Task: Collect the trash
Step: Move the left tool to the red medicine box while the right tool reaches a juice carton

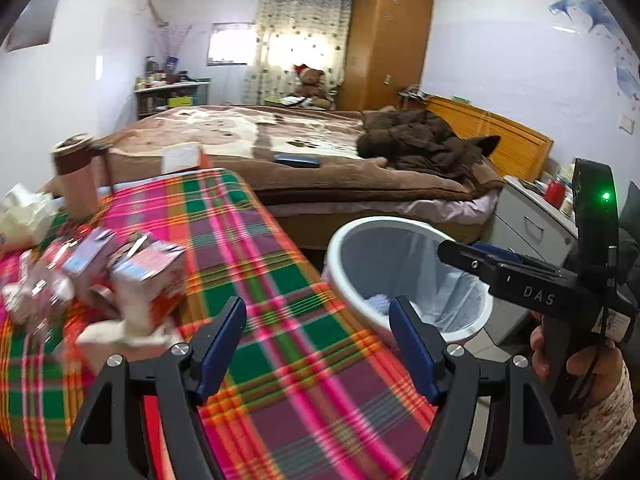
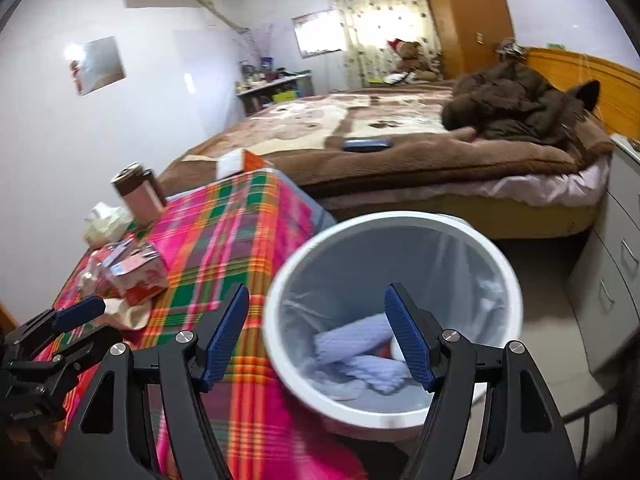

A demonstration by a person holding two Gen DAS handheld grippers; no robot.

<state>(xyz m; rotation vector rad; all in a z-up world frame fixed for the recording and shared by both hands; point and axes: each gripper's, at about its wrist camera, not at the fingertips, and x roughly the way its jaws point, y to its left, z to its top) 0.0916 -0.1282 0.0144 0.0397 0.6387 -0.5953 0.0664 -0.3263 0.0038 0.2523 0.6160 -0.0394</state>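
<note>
Trash bin (image 2: 394,320), white, bag-lined: sat directly ahead of my right gripper (image 2: 316,344); pale blue crumpled wrappers (image 2: 360,350) already inside. Cartons and wrappers (image 1: 132,276): remained on the plaid tablecloth (image 1: 280,280), ahead-left of my left gripper (image 1: 318,344). Both grippers: jaws wide apart, nothing held. I judged collection partly done.

1. The near and middle desk (image 1: 280,264) is bare plaid cloth, open for a tool to pass.
2. The left side of the desk is crowded: a heap of cartons (image 1: 136,276), crumpled tissue (image 1: 24,216) and a tall mug (image 1: 78,176) behind them.
3. The bin (image 2: 508,264) stands just beside the desk's right edge, its mouth open from above.
4. The bed (image 1: 320,168) closes off the far side.
5. A drawer unit (image 2: 612,264) narrows the floor right of the bin.
</note>
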